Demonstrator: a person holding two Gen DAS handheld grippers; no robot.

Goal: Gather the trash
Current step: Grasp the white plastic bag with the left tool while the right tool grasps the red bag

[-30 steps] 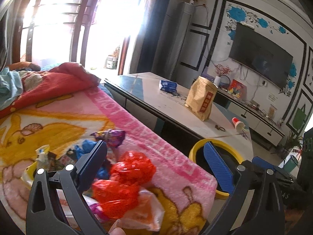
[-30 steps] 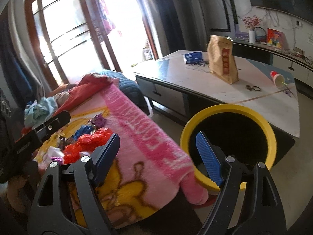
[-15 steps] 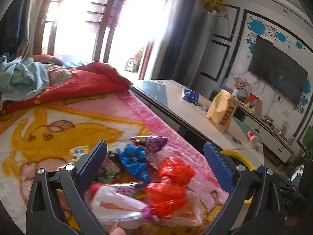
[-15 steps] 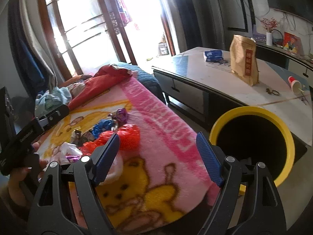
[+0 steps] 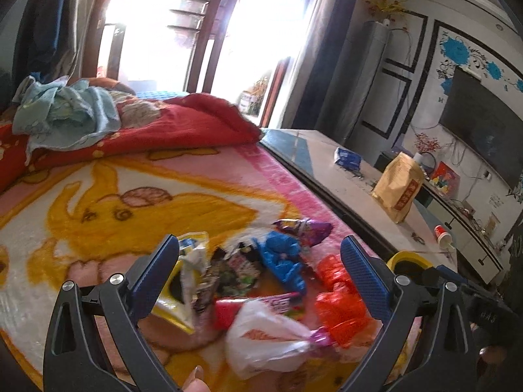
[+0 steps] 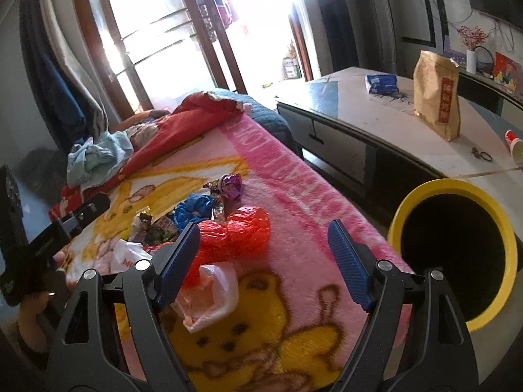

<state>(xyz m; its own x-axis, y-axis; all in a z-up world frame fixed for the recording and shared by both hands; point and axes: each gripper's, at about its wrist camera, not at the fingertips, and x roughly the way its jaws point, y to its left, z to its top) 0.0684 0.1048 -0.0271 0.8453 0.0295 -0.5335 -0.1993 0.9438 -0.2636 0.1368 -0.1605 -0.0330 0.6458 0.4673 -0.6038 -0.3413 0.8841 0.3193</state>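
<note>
Both tongs gape over crinkly plastic wrappers.

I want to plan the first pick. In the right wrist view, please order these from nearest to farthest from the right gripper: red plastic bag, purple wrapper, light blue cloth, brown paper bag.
From the right gripper:
1. red plastic bag, just ahead, by the left finger.
2. purple wrapper, farther up the blanket.
3. light blue cloth, far left, on the red cover.
4. brown paper bag, upright on the table, right.
The last two are close to call.
</note>
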